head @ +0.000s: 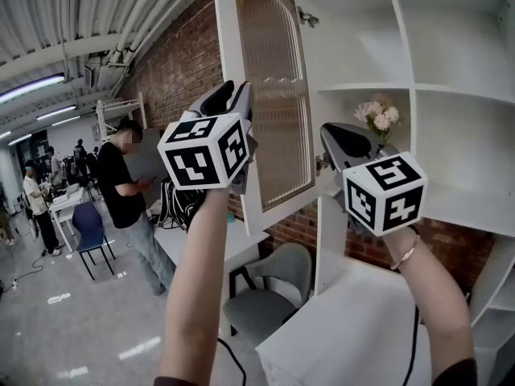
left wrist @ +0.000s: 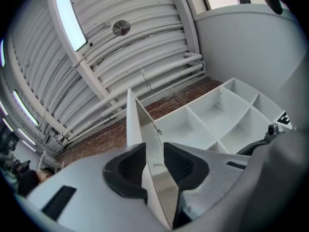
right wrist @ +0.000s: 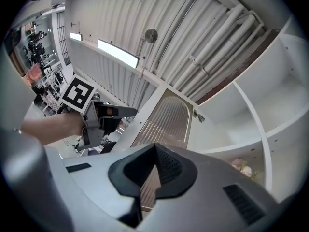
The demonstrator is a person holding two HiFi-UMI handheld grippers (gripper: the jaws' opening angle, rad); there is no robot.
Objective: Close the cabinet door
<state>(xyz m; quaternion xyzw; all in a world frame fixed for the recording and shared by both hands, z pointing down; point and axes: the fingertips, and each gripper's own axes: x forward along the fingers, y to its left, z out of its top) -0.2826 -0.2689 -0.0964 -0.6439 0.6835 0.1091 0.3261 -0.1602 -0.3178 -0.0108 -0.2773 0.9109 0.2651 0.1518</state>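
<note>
Cabinet door (head: 273,95) with ribbed glass stands swung wide from the white cabinet (head: 451,63), flowers (head: 378,117) on a shelf inside. Left gripper (left wrist: 154,153), held up at the door's free edge, has its jaws apart with that edge between them, probably to swing it shut; whether the pads touch it is unclear. Right gripper (right wrist: 154,149), jaws together and empty, hovers before the glass, seemingly spare.
</note>
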